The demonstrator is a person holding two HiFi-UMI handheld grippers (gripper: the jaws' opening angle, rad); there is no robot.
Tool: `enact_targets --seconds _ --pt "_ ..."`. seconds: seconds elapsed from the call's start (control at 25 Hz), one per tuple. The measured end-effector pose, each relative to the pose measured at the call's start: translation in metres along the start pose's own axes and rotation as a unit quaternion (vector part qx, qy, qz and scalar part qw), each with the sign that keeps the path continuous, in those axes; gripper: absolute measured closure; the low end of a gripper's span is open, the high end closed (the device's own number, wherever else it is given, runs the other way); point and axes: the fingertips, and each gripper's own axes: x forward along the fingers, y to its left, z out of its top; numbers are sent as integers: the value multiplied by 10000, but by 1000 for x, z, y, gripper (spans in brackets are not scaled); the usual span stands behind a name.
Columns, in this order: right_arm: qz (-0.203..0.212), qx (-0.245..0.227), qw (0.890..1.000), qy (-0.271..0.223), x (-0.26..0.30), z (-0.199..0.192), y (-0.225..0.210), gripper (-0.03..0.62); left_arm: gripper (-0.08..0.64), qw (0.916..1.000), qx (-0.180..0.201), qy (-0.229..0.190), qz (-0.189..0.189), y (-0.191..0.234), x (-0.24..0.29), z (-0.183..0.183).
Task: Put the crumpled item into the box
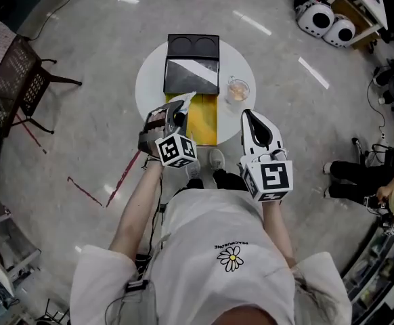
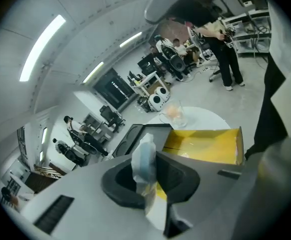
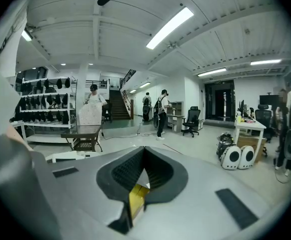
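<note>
Your left gripper (image 1: pixel 178 108) pinches the crumpled item (image 2: pixel 143 159) tight in its fingers, just beside the open yellow box (image 1: pixel 207 124) on the round white table (image 1: pixel 149 80). Your right gripper (image 3: pixel 144 154) has its fingers closed together and holds nothing.

Crumpled item (image 2: pixel 143 169): pale white-blue wad, pinched upright in left gripper (image 2: pixel 146 156). Box (image 2: pixel 205 146): yellow inside, open-topped, set at round table's (image 1: pixel 149 73) near edge.
</note>
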Motion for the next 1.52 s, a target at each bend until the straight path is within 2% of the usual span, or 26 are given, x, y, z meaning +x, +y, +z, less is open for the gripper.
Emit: enact_targets --seconds 0.2,0.36,0.6,0.68,0.8,1.08,1.36,1.52 --pt "-185 29 9997 129 -12 -9 -7 589 512 9978 285 328 -501 -38 26 -16" --pt "-308 75 9992 233 -18 -15 -13 589 512 9928 520 628 -880 -61 45 -29" --pt "-393 253 9983 356 -22 -28 -16 589 503 9825 537 879 -1552 -89 60 -40" --pt "-394 307 9980 375 -23 -31 -16 589 482 9783 423 956 -1786 -95 63 -42" --pt "-394 348 9978 409 -25 -35 -12 589 398 9718 131 1060 -2103 -103 63 -43" --pt "-423 374 9975 430 -30 -37 -14 589 289 9587 -407 1064 -2606 -117 56 -33" --pt "-407 360 9977 411 -34 -34 -17 589 216 9494 -805 1092 -2831 -126 49 -26" --pt "-363 359 9980 372 -33 -33 -18 589 210 9518 -852 1006 -2769 -122 47 -19"
